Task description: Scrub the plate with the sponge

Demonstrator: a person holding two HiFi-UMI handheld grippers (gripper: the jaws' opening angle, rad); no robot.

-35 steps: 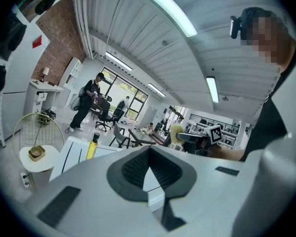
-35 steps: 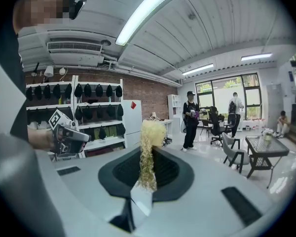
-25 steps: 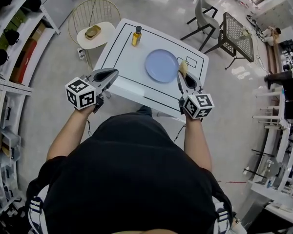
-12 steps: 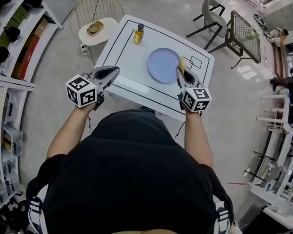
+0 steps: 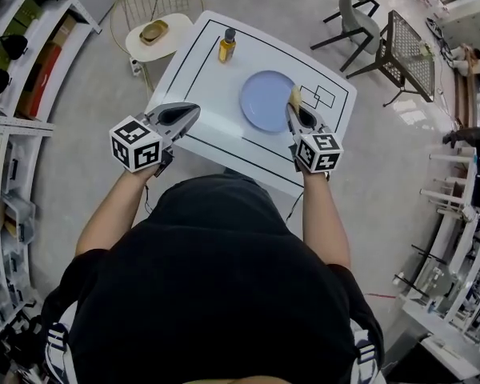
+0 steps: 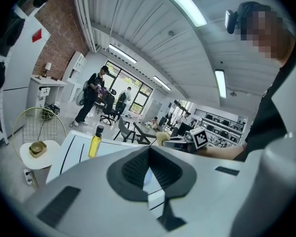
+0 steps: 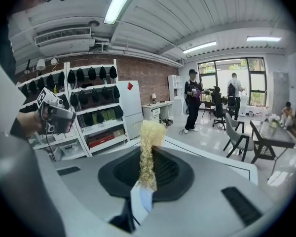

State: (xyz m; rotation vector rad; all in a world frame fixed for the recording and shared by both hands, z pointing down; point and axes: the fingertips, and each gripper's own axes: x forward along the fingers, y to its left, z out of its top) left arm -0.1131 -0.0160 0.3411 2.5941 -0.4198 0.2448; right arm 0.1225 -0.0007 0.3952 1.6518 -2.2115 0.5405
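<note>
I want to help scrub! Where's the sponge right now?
The sponge is pinched in the right claw, at the right edge of the blue plate in the head view.

Right claw (image 5: 294, 109) and its sponge (image 5: 295, 96) now slightly nearer the plate (image 5: 264, 102), at its right rim

Sponge (image 7: 149, 132): coarse, fibrous, rough yellow mesh.
Plate (image 5: 266, 101): smooth, pale blue, softly matt.
Surface (image 5: 208, 94): smooth white, matt.
Right tongs (image 7: 147, 154): matt grey plastic, ribbed dark pads.
Bottle (image 5: 226, 46): glossy, clear.
Floor (image 5: 104, 94): polished, reflective.
</note>
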